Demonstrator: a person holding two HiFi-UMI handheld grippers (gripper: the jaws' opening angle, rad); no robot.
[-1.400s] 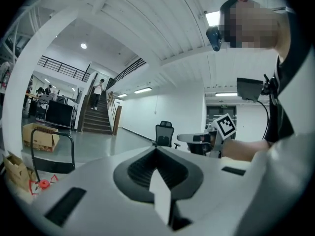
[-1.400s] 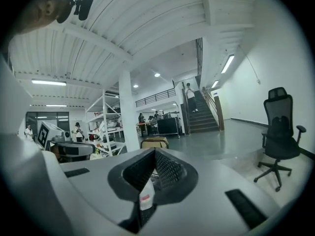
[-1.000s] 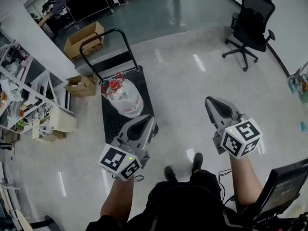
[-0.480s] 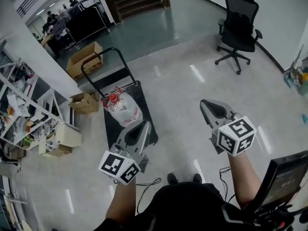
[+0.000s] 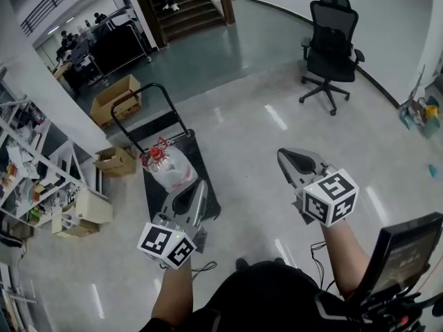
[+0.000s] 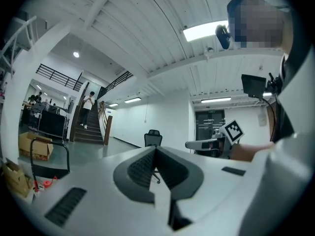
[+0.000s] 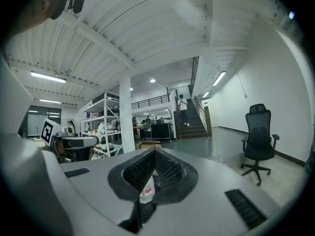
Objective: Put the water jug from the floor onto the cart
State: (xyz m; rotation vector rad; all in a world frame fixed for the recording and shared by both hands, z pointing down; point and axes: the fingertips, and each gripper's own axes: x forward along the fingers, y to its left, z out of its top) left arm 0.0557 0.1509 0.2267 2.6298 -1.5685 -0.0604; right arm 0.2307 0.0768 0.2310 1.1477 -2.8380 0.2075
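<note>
The clear water jug [image 5: 169, 169] with a red cap [image 5: 155, 155] lies on its side on the black platform cart [image 5: 154, 194], below the cart's handle [image 5: 149, 92]. My left gripper [image 5: 201, 187] is shut and empty, held over the cart's near right corner, apart from the jug. Further right, over bare floor, my right gripper [image 5: 282, 155] is also shut and empty. In the left gripper view the jaws [image 6: 155, 149] meet, with the cart handle [image 6: 49, 154] low at left. In the right gripper view the jaws [image 7: 154, 151] are pressed together.
A black office chair [image 5: 331, 43] stands at the far right. Cardboard boxes [image 5: 114, 99] [image 5: 116, 161] sit beside the cart, and shelving [image 5: 28, 171] lines the left wall. Stairs [image 5: 183, 2] rise at the back. A screen [image 5: 405, 254] is at lower right.
Both grippers have lifted and drawn back a little from the cart, still shut. The view has tipped up toward the stairs. The jug stays put on the cart.
</note>
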